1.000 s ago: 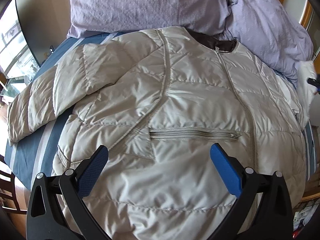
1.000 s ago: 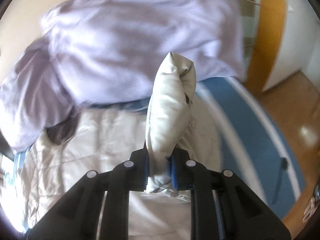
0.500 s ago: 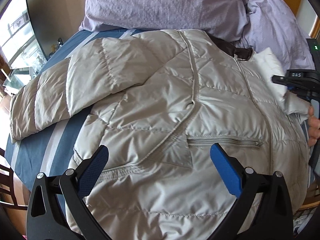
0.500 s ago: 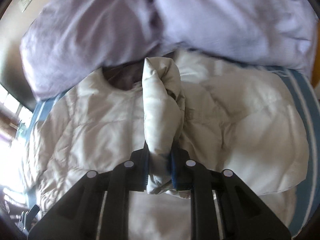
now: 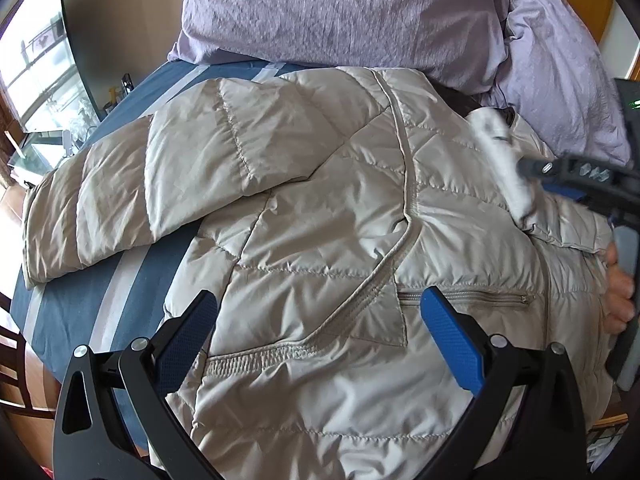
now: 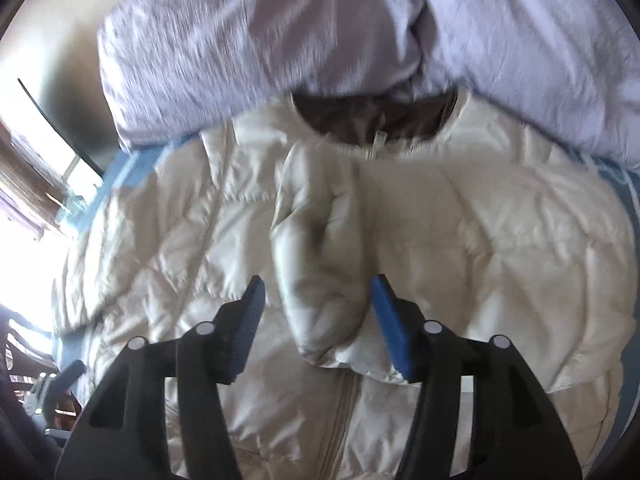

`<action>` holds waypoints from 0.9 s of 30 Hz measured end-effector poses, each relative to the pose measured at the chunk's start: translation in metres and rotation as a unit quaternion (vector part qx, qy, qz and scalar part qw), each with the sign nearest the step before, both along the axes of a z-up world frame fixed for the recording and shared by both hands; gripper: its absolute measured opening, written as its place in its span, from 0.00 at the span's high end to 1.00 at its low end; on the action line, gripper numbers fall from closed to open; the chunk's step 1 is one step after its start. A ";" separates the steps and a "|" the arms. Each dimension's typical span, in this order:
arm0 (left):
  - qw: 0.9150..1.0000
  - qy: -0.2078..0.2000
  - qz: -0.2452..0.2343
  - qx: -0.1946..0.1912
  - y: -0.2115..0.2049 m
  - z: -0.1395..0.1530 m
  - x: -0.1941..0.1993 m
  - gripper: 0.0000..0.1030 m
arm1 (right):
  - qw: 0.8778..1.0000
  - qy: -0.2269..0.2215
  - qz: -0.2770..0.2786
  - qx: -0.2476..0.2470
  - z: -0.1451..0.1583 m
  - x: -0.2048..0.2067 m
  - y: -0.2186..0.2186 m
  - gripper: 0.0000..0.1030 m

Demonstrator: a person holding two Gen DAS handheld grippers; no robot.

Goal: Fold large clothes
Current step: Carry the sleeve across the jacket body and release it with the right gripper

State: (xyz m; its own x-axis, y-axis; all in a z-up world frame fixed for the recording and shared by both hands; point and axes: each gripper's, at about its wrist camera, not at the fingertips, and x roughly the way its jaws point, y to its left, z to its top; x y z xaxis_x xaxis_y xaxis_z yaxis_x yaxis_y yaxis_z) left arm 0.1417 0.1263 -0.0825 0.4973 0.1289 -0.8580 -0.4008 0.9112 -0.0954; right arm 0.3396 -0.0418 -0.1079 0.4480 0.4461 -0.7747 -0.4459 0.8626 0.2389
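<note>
1. The jacket (image 5: pixel 320 240), a pale quilted puffer, lies front up on the bed (image 5: pixel 80 304) and fills the middle of both views. Its dark-lined collar (image 6: pixel 372 120) sits at the upper centre of the right wrist view, against the lilac pillows (image 5: pixel 340 12).
2. One sleeve (image 5: pixel 120 208) stretches to the left of the left wrist view, over the blue striped bedcover.
3. The other sleeve (image 6: pixel 320 264) is folded inward across the chest, running from the collar area down the centre of the right wrist view.
4. Right gripper (image 6: pixel 318 320): its jaws have just been opening and now stand spread. The cuff end of the folded sleeve lies between the blue pads; whether the right pad touches it cannot be told.
5. Left gripper (image 5: pixel 320 336): jaws spread wide over the lower jacket front, at the bottom of its frame, holding nothing.
6. A hand (image 5: pixel 618 292) on the right gripper's handle shows at the right edge of the left wrist view.
</note>
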 end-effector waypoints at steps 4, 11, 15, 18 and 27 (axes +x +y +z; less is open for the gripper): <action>1.000 0.000 0.000 -0.005 0.002 0.000 0.002 0.01 | 0.998 -0.031 -0.062 0.013 0.011 0.010 -0.031 0.41; 1.000 -0.004 0.003 -0.012 0.007 0.003 0.000 0.01 | 0.990 -0.003 -0.130 -0.045 -0.028 0.033 -0.042 0.31; 1.000 -0.006 0.010 -0.012 0.013 0.004 -0.002 0.01 | 0.992 0.003 -0.115 -0.050 -0.040 0.027 -0.019 0.23; 1.000 -0.011 0.018 -0.010 0.021 0.007 -0.005 0.01 | 0.992 0.004 -0.113 -0.063 -0.047 0.021 -0.002 0.17; 0.998 -0.017 0.064 0.001 0.057 0.011 -0.019 0.01 | 0.985 0.006 -0.119 -0.122 -0.074 0.025 0.023 0.06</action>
